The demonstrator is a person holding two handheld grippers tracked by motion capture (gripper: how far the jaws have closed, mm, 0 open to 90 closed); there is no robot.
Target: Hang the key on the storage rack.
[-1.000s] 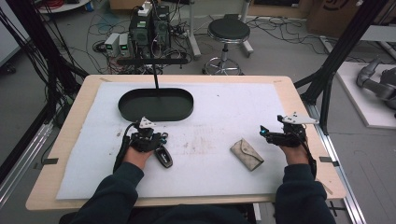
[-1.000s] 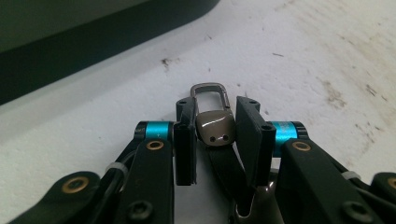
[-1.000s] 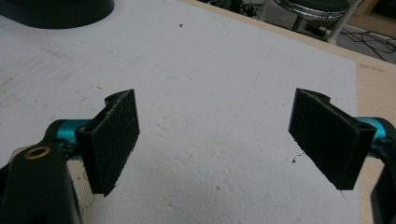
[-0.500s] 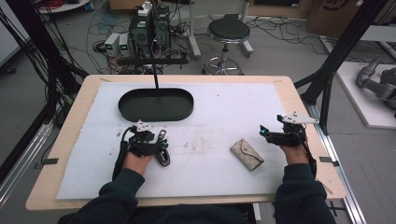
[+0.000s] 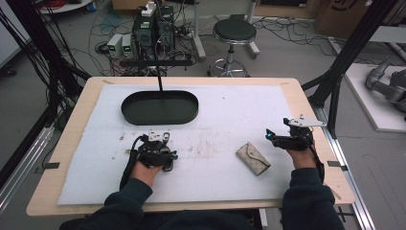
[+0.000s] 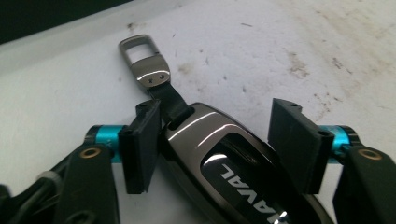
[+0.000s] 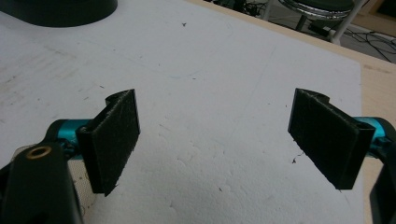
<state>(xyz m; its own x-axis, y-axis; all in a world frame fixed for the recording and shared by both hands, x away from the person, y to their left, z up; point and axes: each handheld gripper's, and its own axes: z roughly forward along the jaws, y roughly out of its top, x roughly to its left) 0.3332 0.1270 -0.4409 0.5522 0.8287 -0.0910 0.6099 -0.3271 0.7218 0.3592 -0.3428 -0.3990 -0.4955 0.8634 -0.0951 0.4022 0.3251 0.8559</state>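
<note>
One glossy dark-grey car key fob point(image 6: 224, 163) lay between the left gripper's point(image 6: 219, 149) released jaws, near the tabletop's front edge; one beige fabric pouch point(image 5: 253, 158) lay right of it, near the right gripper point(image 7: 229, 149), whose jaws gaped empty.

Open mat point(image 5: 225, 120) between black tray point(image 5: 159, 107) (far side) and pouch point(image 5: 253, 158), seemingly unobstructed.

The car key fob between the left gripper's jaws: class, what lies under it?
The car key fob lies on the stained white mat, its metal clip flat on it too. The mat directly beneath is covered.
</note>
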